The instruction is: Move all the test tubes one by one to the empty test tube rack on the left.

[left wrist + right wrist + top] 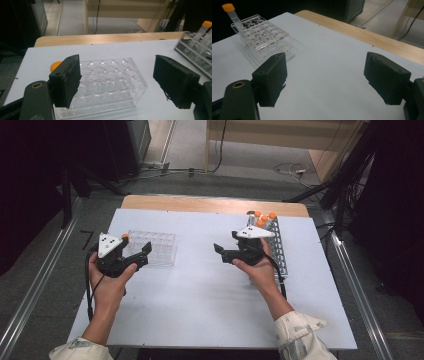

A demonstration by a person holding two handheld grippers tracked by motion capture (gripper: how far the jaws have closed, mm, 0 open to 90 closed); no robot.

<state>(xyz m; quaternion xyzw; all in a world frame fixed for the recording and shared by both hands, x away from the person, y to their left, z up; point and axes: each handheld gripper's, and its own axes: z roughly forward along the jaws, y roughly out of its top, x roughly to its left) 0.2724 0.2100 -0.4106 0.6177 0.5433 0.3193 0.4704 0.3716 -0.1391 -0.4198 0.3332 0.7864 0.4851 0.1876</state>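
Observation:
A clear plastic well rack point(156, 248) lies on the left of the white tabletop point(200, 295). One orange-capped tube point(125, 237) stands at the rack's left corner. My left gripper point(144, 254) hovers just in front of the rack, open, with nothing between its jaws. In the left gripper view the clear rack point(110, 82) lies just beyond my left gripper point(117, 83), and the tube's orange cap point(55, 65) peeks out behind the left jaw. My right gripper point(221, 253) is open and empty near mid-table, pointing left. From the right gripper view, the clear rack point(260, 35) and its tube point(232, 13) are far off beyond my right gripper point(325, 80).
A metal wire rack point(278, 245) with several orange-capped tubes point(264, 218) stands at the right, behind my right hand; this wire rack point(192, 53) is also in the left gripper view. A wooden strip point(210, 205) edges the table's far side. Cables lie on the floor beyond.

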